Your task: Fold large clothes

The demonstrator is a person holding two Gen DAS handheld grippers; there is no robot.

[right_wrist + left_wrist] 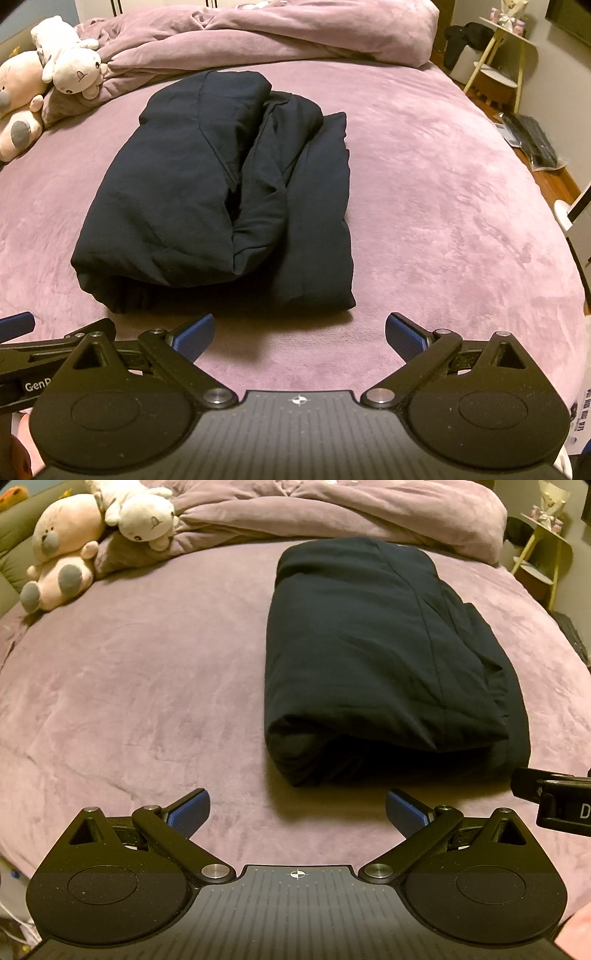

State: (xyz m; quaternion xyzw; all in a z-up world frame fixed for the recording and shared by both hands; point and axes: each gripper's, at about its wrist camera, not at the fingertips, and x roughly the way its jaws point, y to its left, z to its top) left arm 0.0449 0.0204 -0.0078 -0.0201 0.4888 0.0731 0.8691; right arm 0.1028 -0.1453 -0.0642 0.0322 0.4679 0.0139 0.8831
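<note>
A dark navy padded garment lies folded into a long thick bundle on the mauve bed. In the right wrist view the same garment shows a top layer folded over a flatter panel on its right side. My left gripper hovers open just short of the bundle's near end, nothing between its blue pads. My right gripper is also open and empty, just in front of the bundle's near right corner. Part of the right gripper shows at the left wrist view's right edge.
Two plush toys lean at the bed's far left. A rumpled mauve duvet runs along the head of the bed. A yellow-legged side table and dark items on the wooden floor stand to the right of the bed.
</note>
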